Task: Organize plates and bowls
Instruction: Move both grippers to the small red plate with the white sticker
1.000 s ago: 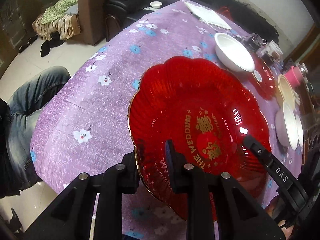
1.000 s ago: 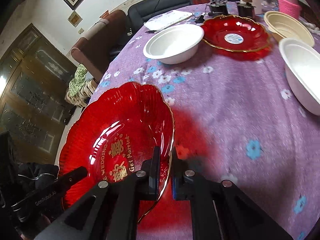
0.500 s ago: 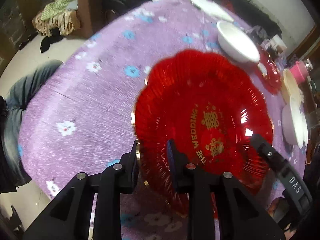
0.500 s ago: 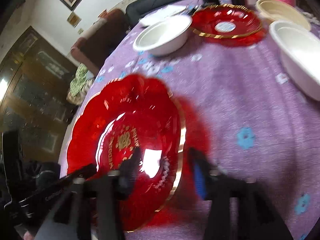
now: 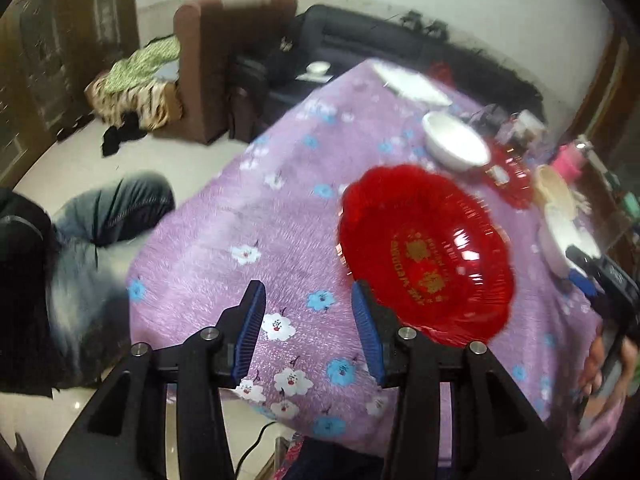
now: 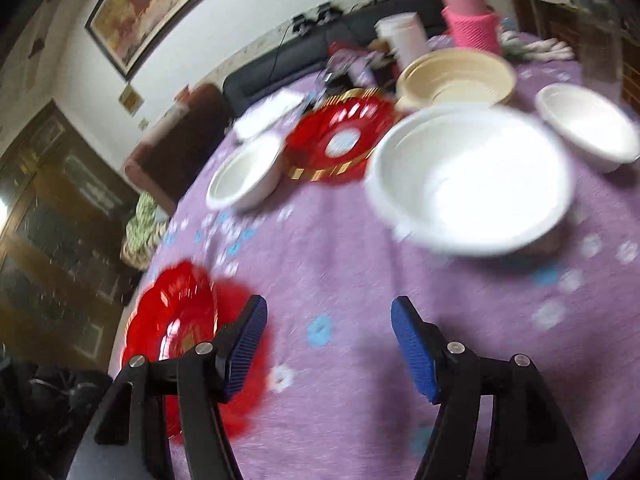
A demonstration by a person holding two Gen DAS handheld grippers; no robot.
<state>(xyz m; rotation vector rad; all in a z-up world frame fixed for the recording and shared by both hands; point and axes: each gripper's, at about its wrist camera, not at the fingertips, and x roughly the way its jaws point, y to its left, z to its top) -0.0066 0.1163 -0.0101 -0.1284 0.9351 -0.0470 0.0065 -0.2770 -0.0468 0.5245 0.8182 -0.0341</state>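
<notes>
A red scalloped plate with gold lettering [image 5: 428, 252] lies on the purple flowered tablecloth [image 5: 240, 224], just right of my open, empty left gripper [image 5: 308, 308]. The same plate shows at the lower left of the right wrist view [image 6: 176, 320], behind the left finger. My right gripper [image 6: 328, 340] is open and empty above the cloth. Ahead of it sit a large white bowl [image 6: 472, 184], a smaller white bowl [image 6: 244, 172], another white bowl [image 6: 588, 124], a red gold-rimmed plate stack [image 6: 340, 140] and a cream bowl [image 6: 456, 76].
A pink knit-covered jar [image 6: 472, 20] and a white cup [image 6: 404, 36] stand at the far table edge. White paper [image 5: 416, 84] lies at the far end. A person's jeans-clad leg [image 5: 92, 220] is left of the table. A brown armchair [image 5: 224, 60] stands beyond.
Both grippers opened and let go of the red plate, which now lies on the cloth. Both grippers pulled back; the right one swung right, toward the bowls.
</notes>
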